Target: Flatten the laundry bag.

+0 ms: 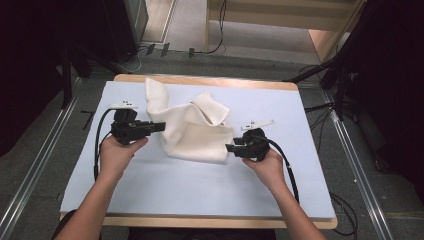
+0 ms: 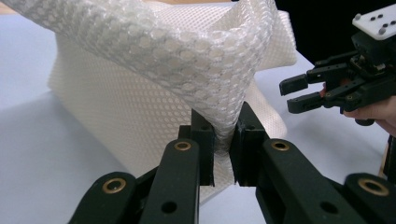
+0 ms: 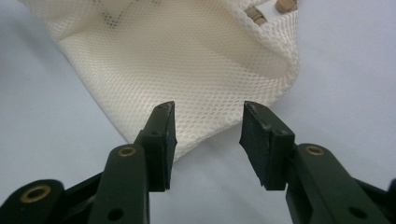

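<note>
A white mesh cloth [image 1: 192,130] lies crumpled in the middle of the pale blue table top [image 1: 200,185], its left part lifted off the surface. My left gripper [image 1: 161,126] is at the cloth's left side and is shut on a pinched fold of the mesh [image 2: 163,60], which bunches between the jaws of that gripper [image 2: 224,140]. My right gripper [image 1: 229,148] stands at the cloth's lower right corner. Its jaws are open [image 3: 208,126], and the cloth's edge [image 3: 187,60] lies flat just beyond and below the tips, untouched by the pads. The left gripper view also shows the right gripper [image 2: 294,95] open.
The table's wooden rim [image 1: 200,222] runs along the near edge. Bare blue surface lies in front of the cloth and at both sides. Cables [image 1: 320,107] and dark stands sit on the floor past the table's right and far sides.
</note>
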`<state>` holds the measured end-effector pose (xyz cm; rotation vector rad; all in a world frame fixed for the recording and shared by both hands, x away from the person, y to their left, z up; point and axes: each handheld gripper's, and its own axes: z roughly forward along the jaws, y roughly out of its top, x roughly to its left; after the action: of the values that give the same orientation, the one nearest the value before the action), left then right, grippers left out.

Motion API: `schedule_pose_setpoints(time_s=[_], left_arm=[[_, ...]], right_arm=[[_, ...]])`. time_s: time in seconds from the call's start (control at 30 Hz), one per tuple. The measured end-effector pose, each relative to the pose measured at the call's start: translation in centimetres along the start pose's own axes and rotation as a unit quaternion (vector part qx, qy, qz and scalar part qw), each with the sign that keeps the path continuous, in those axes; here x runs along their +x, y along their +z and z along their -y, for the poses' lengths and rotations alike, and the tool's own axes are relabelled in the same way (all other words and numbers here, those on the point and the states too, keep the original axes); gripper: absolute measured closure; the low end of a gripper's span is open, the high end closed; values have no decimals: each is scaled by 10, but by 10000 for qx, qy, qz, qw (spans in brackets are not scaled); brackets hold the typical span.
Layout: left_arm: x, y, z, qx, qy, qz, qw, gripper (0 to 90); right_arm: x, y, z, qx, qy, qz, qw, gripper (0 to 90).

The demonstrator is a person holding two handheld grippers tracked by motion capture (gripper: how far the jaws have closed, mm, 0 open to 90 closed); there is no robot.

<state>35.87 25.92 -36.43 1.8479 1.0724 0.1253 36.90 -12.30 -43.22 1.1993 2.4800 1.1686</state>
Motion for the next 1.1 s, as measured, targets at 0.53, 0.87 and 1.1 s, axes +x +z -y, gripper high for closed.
schedule_pose_setpoints(time_s=[0.53,0.87,1.1], left_arm=[[34,-25,17,-152,-500,-333,9981,816],[60,-31,31,-44,-828,-635,9945,806],[67,-32,37,-31,-902,-703,9934,788]], right_arm=[[-15,24,-3,145,298,109,9994,531],[-16,39,-2,366,457,-24,9983,515],[-12,49,-3,448,437,-116,9980,779]])
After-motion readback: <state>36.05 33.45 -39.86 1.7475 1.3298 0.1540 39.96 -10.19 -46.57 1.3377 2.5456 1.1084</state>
